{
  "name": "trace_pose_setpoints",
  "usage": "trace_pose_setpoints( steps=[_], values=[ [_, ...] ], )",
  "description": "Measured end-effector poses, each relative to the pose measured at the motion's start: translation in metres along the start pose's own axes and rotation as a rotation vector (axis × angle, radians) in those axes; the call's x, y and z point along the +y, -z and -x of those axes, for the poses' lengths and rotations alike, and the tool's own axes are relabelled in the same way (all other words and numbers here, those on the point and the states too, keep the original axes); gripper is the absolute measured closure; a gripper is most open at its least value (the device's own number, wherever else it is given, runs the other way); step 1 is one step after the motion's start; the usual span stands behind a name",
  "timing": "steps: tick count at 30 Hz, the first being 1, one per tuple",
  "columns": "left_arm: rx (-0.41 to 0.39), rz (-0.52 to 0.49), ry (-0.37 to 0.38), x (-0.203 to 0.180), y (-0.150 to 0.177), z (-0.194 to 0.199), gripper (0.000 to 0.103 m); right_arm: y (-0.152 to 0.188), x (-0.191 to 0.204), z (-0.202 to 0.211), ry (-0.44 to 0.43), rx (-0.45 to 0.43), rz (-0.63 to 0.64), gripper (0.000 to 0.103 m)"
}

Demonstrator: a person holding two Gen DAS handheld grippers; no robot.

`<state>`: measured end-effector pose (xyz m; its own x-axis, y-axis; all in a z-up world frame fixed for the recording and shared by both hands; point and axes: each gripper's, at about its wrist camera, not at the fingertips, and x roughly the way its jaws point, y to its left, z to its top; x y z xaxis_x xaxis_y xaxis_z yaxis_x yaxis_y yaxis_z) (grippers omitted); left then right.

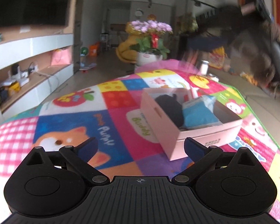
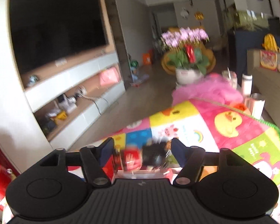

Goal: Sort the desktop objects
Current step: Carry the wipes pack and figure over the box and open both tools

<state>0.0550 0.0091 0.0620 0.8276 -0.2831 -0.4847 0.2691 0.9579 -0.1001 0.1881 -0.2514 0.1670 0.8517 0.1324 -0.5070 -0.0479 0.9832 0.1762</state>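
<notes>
Your left gripper (image 1: 141,145) stands wide, nothing between its pads. The pink box (image 1: 177,130) lies just ahead and to the right of centre in the left view, its near corner close to the right pad, its long axis running from lower centre toward upper right. Inside it sit a black item (image 1: 168,108) and a blue pack (image 1: 199,112), side by side.

Your right gripper (image 2: 141,153) is half open around a blurred red-and-black object (image 2: 140,158). Whether the pads press on it, I cannot tell; blur hides the contact.

Judgement: the left hand is nearer the box; the right must carry its load there.

Legible writing on the mat (image 1: 121,97): "Puppy" at lower left and "Buddy" beside the box, both turned sideways. Print on the box front is too small to read.
</notes>
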Motion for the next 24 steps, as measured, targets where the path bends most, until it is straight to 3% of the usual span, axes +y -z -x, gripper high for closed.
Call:
trace_pose_setpoints(
  steps=[6,9,10,13,19,24],
  values=[
    [0.054,0.110,0.007,0.014,0.014,-0.009,0.001,0.040,0.005,-0.017,0.025,0.102,0.111,0.032],
    [0.062,0.109,0.045,0.006,0.020,-0.010,0.001,0.074,0.004,-0.024,0.064,0.188,0.203,0.034],
    [0.058,0.096,0.058,0.002,0.020,-0.008,0.001,0.086,0.003,-0.023,0.077,0.207,0.236,0.039],
    [0.056,0.060,0.084,-0.010,0.018,-0.009,0.001,0.113,-0.004,-0.007,0.105,0.158,0.279,0.042],
    [0.037,-0.016,0.107,-0.043,-0.002,-0.027,0.001,0.119,-0.037,-0.006,0.113,0.161,0.084,0.042],
    [0.011,-0.148,0.122,-0.084,-0.023,-0.044,0.000,0.104,-0.040,0.002,0.025,0.129,0.047,0.043]
  ],
)
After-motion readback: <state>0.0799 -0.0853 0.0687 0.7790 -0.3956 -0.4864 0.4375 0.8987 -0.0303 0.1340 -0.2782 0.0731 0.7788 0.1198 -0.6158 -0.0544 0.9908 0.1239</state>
